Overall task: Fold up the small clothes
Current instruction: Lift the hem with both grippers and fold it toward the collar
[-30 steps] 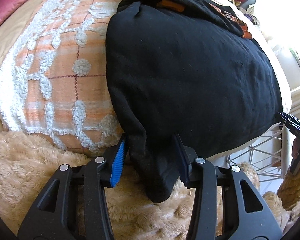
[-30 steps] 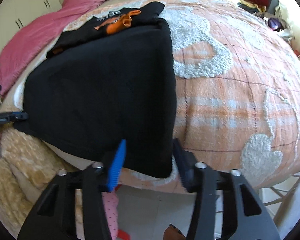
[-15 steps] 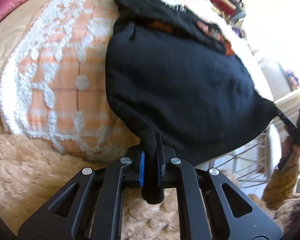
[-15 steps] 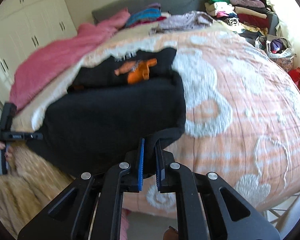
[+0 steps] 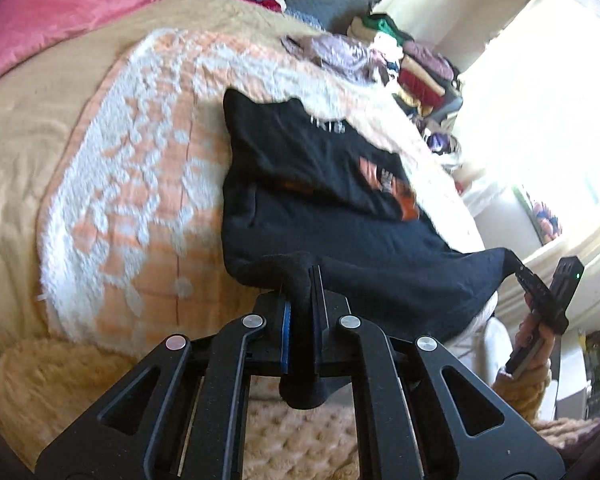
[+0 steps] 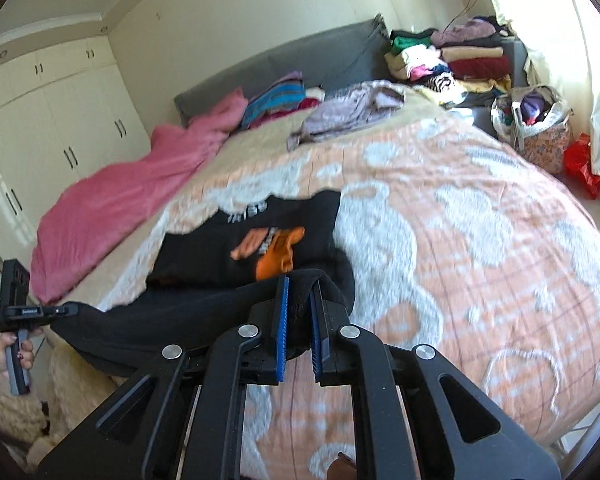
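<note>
A pink blanket (image 6: 140, 200) lies on the peach-and-white bedspread (image 6: 480, 240) near white wardrobes (image 6: 40, 120).

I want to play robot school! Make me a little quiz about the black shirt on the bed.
1. True or false: both grippers are clamped on the black T-shirt with the orange print.
2. The peach-and-white tufted blanket lies where? A) under the shirt B) over the shirt
3. What colour is the plush blanket left of the shirt in the right wrist view?

Key: 1 true: left gripper and right gripper each pinch a hem corner. 2 A. 3 pink.
</note>
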The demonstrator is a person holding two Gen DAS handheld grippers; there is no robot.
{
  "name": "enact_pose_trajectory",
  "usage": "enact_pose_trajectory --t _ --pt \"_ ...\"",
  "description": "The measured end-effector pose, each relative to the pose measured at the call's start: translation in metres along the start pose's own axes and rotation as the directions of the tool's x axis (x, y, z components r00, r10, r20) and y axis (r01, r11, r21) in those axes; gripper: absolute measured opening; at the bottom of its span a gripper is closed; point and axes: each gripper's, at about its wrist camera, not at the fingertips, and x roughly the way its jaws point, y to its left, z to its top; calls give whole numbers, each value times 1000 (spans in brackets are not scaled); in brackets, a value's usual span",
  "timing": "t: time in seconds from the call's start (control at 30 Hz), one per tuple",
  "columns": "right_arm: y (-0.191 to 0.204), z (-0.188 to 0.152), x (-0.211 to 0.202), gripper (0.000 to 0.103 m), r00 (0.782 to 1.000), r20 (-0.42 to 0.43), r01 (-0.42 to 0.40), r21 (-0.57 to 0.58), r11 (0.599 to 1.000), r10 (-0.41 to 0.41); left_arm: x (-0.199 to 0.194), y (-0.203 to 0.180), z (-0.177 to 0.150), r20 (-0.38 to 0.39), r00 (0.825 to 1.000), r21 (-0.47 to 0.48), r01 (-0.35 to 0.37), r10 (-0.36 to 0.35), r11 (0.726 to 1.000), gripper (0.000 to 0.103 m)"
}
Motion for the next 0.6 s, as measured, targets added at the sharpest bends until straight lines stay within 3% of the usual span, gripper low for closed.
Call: enact_pose_trajectory --t 0.27,0.6 --pt "10 39 4 8 997 70 12 -20 1000 -11 -7 -1 29 101 994 -26 36 -33 999 2" --pt "12 74 35 8 994 102 55 -34 998 -51 3 -8 74 164 986 -30 18 -13 999 2"
